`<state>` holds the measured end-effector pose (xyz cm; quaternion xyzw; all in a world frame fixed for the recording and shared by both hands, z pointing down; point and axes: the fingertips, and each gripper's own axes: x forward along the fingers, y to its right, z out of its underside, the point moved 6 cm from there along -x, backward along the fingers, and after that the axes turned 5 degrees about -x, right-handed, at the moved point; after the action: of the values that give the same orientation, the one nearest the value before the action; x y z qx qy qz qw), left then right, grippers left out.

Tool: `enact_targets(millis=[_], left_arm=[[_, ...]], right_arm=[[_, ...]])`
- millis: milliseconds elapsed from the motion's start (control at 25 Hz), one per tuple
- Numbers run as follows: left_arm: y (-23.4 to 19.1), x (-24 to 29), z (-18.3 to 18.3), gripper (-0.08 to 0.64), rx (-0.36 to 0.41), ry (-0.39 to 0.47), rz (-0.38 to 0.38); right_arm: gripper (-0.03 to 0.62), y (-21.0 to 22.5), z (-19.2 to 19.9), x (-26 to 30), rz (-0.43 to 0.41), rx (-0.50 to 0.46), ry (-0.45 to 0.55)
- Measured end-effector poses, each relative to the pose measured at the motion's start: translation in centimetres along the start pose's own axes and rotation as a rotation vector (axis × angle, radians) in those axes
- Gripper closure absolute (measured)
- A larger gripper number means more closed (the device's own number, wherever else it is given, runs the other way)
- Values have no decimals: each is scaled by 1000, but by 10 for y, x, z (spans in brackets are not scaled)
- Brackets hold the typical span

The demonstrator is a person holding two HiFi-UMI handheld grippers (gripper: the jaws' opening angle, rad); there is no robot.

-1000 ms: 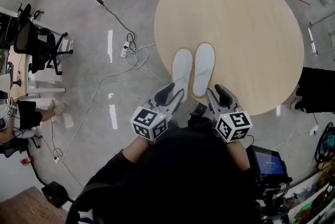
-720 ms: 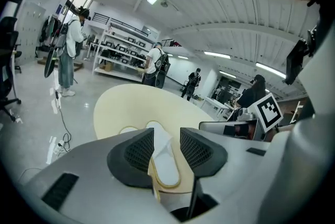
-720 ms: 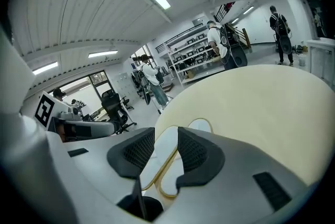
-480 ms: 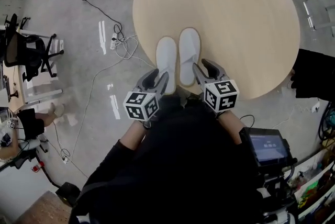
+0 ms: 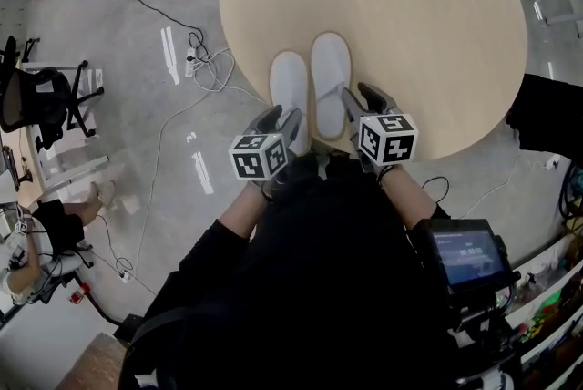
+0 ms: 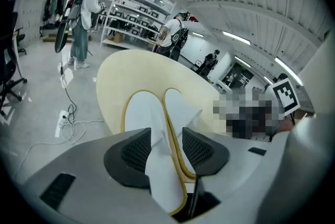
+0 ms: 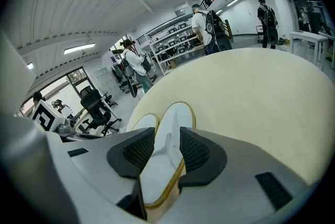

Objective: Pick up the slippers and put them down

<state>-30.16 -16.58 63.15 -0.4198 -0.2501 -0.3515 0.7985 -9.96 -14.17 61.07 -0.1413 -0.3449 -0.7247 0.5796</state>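
Two white slippers with yellow rims lie side by side on the round beige table [image 5: 428, 24], toes pointing away from me. The left slipper [image 5: 290, 92] [image 6: 149, 113] has its heel between the pads of my left gripper [image 5: 282, 126] [image 6: 166, 147]. That gripper's jaws are opening: one pad still touches the slipper and a narrow gap shows at the other. My right gripper [image 5: 363, 106] [image 7: 167, 149] is shut on the heel of the right slipper [image 5: 330, 74] [image 7: 170, 131], both pads against it.
The slippers' heels are at the table's near edge, close to my body. Cables and a power strip [image 5: 196, 65] lie on the floor to the left, and an office chair [image 5: 36, 97] stands further left. A screen device [image 5: 465, 256] is at my right side. People stand far off.
Both grippers have come down with the slippers' heels, and the slippers now lie flat near the table's near edge. The table sits larger and nearer in the head view.
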Motion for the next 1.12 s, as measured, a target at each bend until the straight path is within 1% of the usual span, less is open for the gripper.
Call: enact_targets(millis=[120,240,280,440,720,840,1000,1040,1080,1120], left_arm=[[6,8,7,383,-6,-21,0],[8,13,5,383,-6,-23,-1],[9,15,4,383,-10,-26,-2],[12,26,4,383,-7,-43,-5],[19,39,6,387,21,-72,-1],[19,43,8,418,20,-100,-12],[13,44,3,441,3,-108,-12],[14,46,4,461,0,-108,-18],[15,46,5,499,-2,-107,-23],[15,46,5,510,-4,-105,-25]], right_arm=[[454,5,5,6,-3,11,-14],[452,4,6,14,-19,26,-31],[443,4,6,16,-23,29,-38],[428,6,7,23,-7,30,-48],[428,13,9,28,1,97,-62],[428,12,10,30,8,101,-72],[431,9,8,37,15,109,-87],[450,11,10,37,13,113,-91],[502,12,12,36,7,120,-96],[546,13,13,36,-1,128,-100]])
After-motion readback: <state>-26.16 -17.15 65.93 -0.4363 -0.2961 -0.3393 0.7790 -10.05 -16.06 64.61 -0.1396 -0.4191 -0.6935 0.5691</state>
